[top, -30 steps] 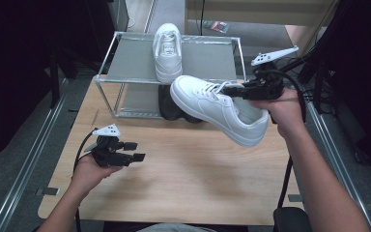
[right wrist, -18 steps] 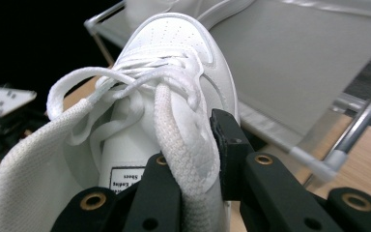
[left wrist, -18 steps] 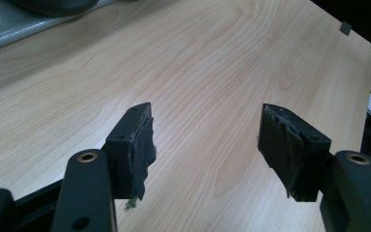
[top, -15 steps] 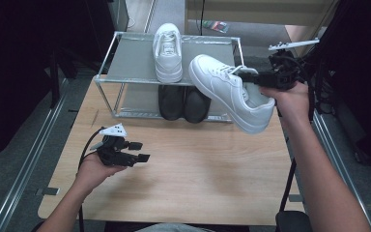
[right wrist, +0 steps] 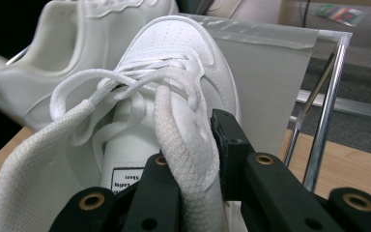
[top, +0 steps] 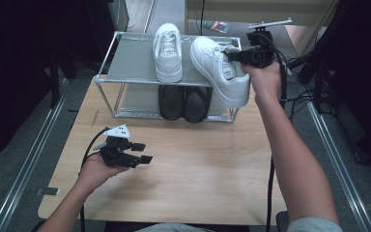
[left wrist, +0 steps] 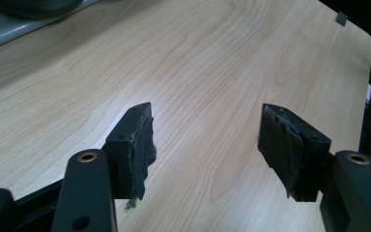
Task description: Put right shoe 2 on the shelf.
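Pale wood worktop (top: 198,164) carries a small metal shoe rack (top: 125,72) at its far edge, with a pair of black shoes (top: 183,102) on the lower shelf and one white sneaker (top: 168,50) already lying on the top shelf. The right gripper (top: 232,55) is clamped on the collar of the second white sneaker (top: 220,70); in the right gripper view its jaws pinch the padded rim (right wrist: 186,159) beside the laces. This sneaker hangs over the right half of the top shelf, toe pointing away, heel tilted down past the front rail.

The step in hand looks like the placing: bringing the shoe over the shelf beside its mate. Next it likely needs levelling and lowering so the sole lands flat, parallel to the first sneaker and fully behind the front rail, before the jaws let go.

The left gripper (top: 142,152) hovers low over bare worktop, jaws wide apart with nothing between them.
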A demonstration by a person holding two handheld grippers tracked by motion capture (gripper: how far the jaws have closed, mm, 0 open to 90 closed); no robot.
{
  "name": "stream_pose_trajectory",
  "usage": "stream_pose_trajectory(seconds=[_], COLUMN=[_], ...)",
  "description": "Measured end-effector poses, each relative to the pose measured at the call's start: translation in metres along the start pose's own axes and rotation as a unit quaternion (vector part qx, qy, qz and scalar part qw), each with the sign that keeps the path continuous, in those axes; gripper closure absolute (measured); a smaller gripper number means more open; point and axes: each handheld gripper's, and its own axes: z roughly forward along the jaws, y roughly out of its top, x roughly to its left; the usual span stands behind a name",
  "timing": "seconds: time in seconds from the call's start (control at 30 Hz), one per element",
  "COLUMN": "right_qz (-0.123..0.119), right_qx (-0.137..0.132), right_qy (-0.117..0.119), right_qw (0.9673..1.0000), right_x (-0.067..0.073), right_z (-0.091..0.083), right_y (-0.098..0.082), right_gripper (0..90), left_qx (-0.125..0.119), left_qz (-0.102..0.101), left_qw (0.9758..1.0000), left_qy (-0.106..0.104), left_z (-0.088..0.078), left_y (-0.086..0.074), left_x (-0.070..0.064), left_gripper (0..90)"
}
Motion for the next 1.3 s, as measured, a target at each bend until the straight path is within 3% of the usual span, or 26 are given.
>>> stream_pose_trajectory(seconds=[0.3, 0.43, 0.83, 1.2, 1.3], right_qz=[0.032, 0.057, 0.07, 0.105, 0.1], right_qx=[-0.005, -0.011, -0.007, -0.012, -0.011], right_qy=[-0.056, -0.067, -0.121, -0.15, -0.151], right_qw=[0.9979, 0.9961, 0.9902, 0.9831, 0.9833], right_x=[0.018, 0.022, 0.039, 0.048, 0.051], right_z=[0.046, 0.062, 0.106, 0.122, 0.121], right_y=[0.023, 0.031, 0.05, 0.054, 0.053], right_gripper=[82.6, 82.6, 82.1, 80.9, 78.3], left_qx=[0.0, 0.002, 0.005, 0.003, 0.004], left_qz=[0.005, 0.013, 0.025, 0.025, 0.026], left_qw=[1.0, 0.9999, 0.9995, 0.9995, 0.9994], left_qy=[-0.008, -0.007, -0.018, -0.02, -0.021], left_z=[0.002, 0.003, 0.006, 0.006, 0.006], left_y=[0.002, 0.002, 0.004, 0.005, 0.005], left_x=[-0.001, -0.002, -0.006, -0.005, -0.005], left_gripper=[38.1, 38.4, 38.5, 38.5, 38.5])
